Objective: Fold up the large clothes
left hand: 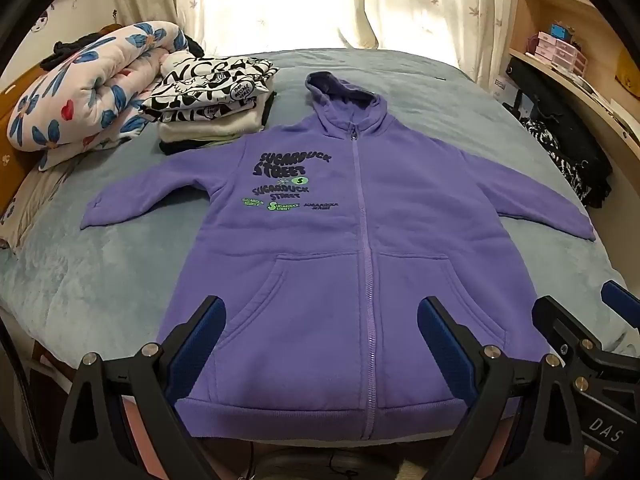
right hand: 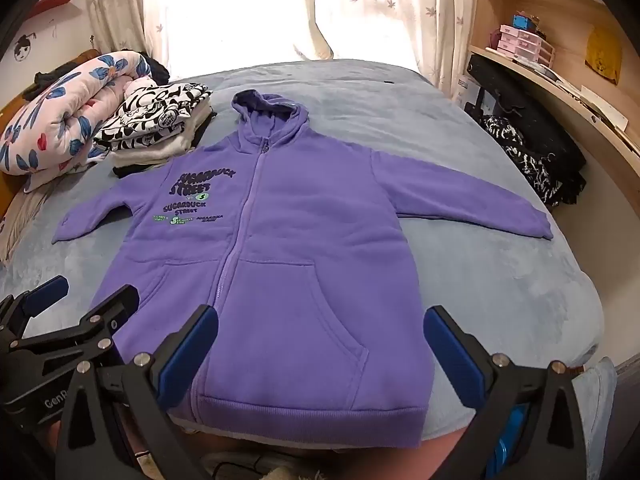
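A purple zip hoodie (left hand: 360, 216) (right hand: 280, 216) with dark and green lettering lies flat and face up on the grey-blue bed (left hand: 100, 280), sleeves spread to both sides, hood at the far end, hem at the near edge. My left gripper (left hand: 320, 332) hovers open above the hem, over the left pocket and zip. My right gripper (right hand: 322, 340) is open too, above the right pocket near the hem. Nothing is between either pair of blue pads. In the left wrist view the right gripper (left hand: 588, 320) shows at the right edge; in the right wrist view the left gripper (right hand: 88, 300) shows at the left.
A stack of folded clothes (left hand: 212, 108) topped by a black-and-white printed piece sits at the far left by a rolled floral quilt (left hand: 84, 84). Dark clothes (right hand: 528, 160) are heaped on a chair at the right, under wooden shelves (right hand: 560, 40). Curtains (left hand: 320, 0) hang behind.
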{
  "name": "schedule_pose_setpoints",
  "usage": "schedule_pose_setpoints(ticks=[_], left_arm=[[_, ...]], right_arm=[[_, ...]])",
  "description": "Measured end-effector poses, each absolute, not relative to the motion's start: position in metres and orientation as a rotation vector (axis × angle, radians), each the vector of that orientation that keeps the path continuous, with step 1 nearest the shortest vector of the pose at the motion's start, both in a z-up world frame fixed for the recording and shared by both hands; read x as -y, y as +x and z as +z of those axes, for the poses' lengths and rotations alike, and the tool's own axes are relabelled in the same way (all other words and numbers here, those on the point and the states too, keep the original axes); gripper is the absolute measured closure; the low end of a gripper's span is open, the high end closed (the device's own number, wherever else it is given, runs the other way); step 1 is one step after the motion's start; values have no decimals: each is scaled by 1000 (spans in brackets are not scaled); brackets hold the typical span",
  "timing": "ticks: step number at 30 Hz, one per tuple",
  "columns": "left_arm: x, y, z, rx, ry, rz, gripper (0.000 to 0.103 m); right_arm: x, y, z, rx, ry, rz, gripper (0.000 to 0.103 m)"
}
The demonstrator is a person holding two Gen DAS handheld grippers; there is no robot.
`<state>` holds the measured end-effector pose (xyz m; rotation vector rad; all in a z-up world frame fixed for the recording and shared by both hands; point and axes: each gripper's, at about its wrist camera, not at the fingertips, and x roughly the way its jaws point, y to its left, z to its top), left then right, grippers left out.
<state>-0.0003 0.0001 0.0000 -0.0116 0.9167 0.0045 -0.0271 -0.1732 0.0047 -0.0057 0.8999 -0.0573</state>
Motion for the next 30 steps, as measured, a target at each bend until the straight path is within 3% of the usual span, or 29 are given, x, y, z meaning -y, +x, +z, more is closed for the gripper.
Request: schedule_pose_setpoints(ticks=[30], left_arm=[[-2,7,-4,-909,-9,33,9]], right_arm=[[170,-19,-3,-897,-24,-60,0]])
